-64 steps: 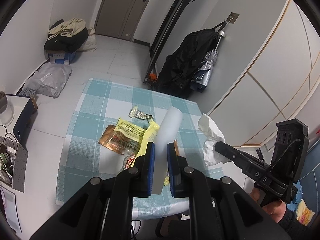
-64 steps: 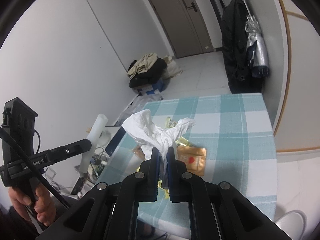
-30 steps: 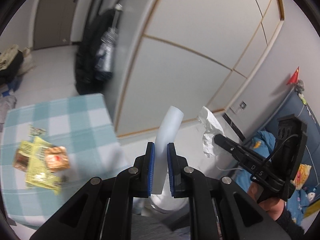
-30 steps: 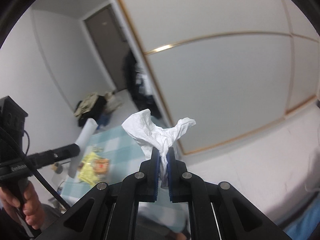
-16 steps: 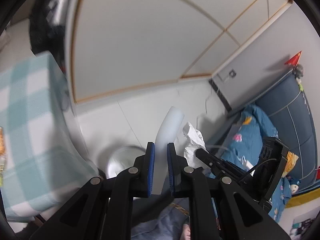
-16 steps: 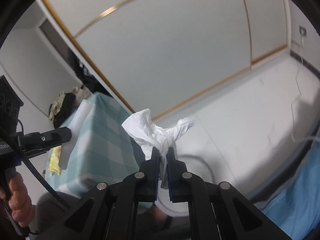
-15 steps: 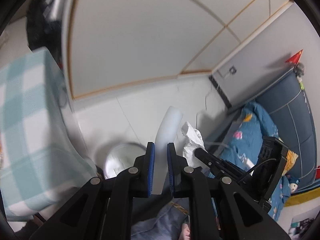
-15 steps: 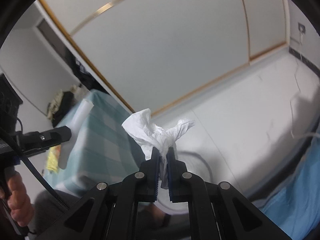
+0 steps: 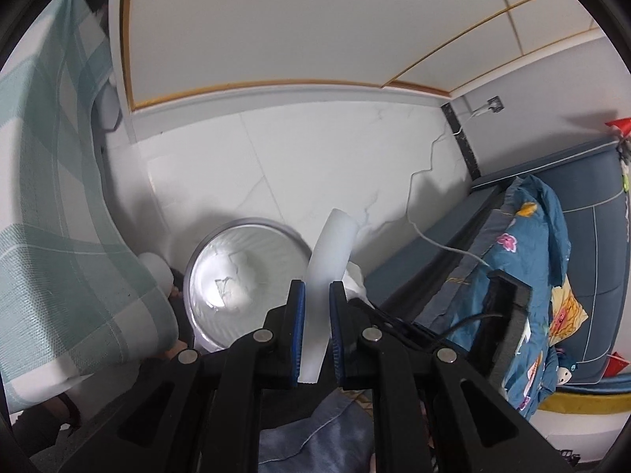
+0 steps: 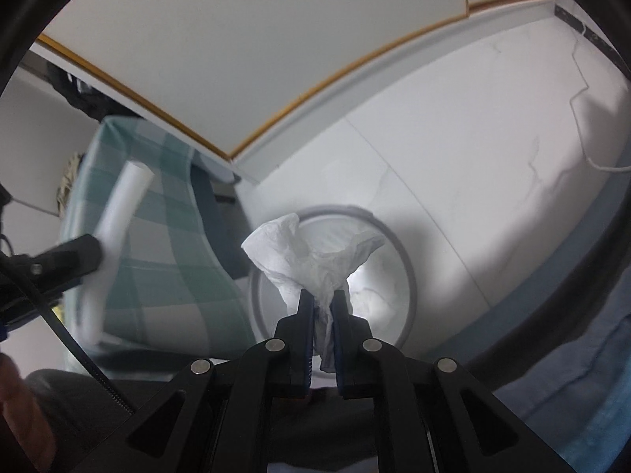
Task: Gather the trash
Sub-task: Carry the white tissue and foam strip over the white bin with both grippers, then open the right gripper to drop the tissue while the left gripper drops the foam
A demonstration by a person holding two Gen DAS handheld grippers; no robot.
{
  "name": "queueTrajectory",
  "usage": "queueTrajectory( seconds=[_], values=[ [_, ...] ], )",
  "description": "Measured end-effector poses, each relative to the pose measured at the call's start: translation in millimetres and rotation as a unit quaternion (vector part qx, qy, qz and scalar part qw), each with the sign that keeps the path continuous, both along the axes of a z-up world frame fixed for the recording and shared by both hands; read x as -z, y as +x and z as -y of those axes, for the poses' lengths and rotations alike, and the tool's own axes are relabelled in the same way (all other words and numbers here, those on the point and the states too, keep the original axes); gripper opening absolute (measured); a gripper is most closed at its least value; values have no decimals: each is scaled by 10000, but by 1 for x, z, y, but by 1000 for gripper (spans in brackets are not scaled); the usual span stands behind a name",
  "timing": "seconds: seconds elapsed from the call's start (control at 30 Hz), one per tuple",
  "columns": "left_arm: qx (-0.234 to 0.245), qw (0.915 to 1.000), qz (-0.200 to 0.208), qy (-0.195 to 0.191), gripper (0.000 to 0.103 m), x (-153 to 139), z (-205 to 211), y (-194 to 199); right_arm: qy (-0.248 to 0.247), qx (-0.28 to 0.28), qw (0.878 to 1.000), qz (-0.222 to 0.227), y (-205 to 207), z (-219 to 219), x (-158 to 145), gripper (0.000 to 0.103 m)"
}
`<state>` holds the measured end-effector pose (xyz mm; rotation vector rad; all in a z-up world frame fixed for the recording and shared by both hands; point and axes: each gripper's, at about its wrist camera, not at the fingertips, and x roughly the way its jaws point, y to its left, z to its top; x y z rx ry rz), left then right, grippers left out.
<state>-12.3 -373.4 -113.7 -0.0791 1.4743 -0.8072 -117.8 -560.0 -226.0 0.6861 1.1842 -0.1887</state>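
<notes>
In the left wrist view the checked tablecloth (image 9: 59, 236) hung down the left edge of the frame, and just right of it the trash bin (image 9: 244, 280) stood open on the white floor, lower centre, with a few crumpled white scraps already inside. Your left gripper (image 9: 315, 327) had its jaws nearly closed on a white paper tube (image 9: 329, 260); the tube's long axis ran up out of the fingers and leaned slightly right, its upper end over the bin's right rim (so the bin lay ahead and a little left of those fingers).

In the right wrist view that tube showed blurred at left against the cloth. At centre your right gripper (image 10: 323, 315) pinched a crumpled tissue (image 10: 311, 256), jaws just easing apart but pads still on the paper. The bin mouth lay directly behind and below the tissue, so your right hand looked better placed to drop first.
</notes>
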Motion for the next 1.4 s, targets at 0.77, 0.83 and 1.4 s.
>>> queueTrajectory(
  seconds=[0.77,0.83,1.4],
  values=[
    [-71,9956,-835,418,9,39,7,8,-54,241,9994,248,-17,9,-8,58],
    [-23,9949,-887,486,9,43,9,7,-73,324,9989,327,-22,10,-13,58],
    [211,9905,-1292,423,19,51,22,4,-139,640,9963,552,-49,10,-29,67]
  ],
)
